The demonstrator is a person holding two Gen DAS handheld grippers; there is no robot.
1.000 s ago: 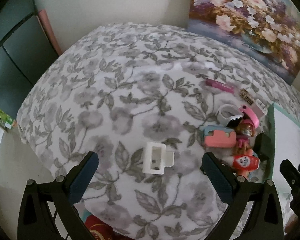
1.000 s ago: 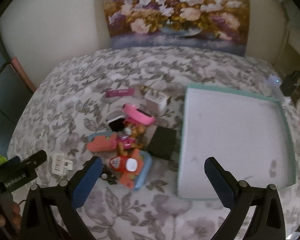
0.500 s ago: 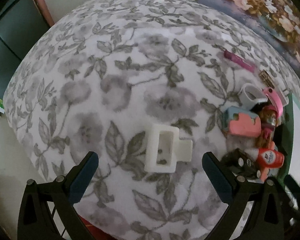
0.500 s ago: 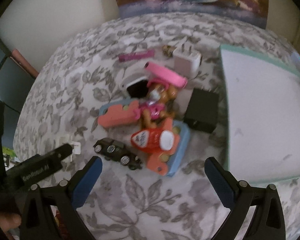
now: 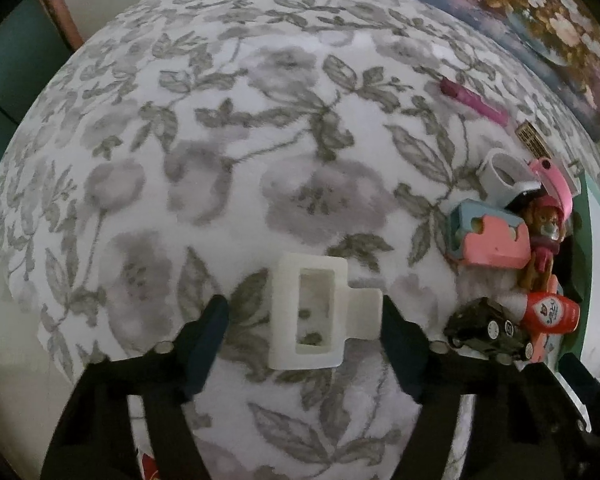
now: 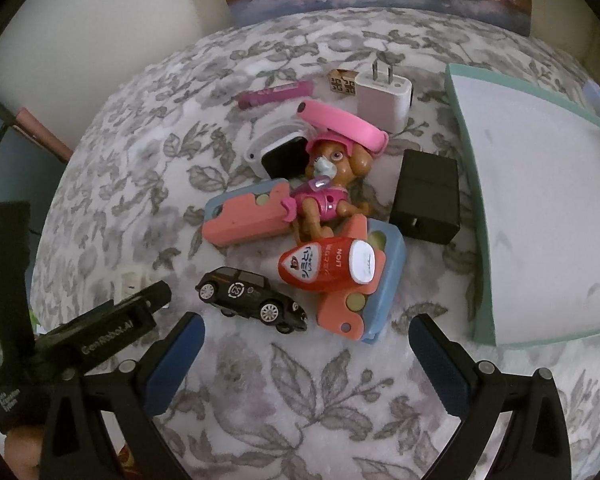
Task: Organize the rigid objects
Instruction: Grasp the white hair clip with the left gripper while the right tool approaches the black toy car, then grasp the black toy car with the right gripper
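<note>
Our left gripper (image 5: 304, 330) is partly open around the white clip (image 5: 314, 314) on the blanket; its long side points away. Our right gripper (image 6: 304, 350) gapes wide, farther off.

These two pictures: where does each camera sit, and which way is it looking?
Left wrist: on the left gripper, looking down at a white clip between its open fingers.
Right wrist: on the right gripper, facing the toy pile and the tray; its fingers and the left gripper show.
Shared: black toy car, flowered cloth.
</note>
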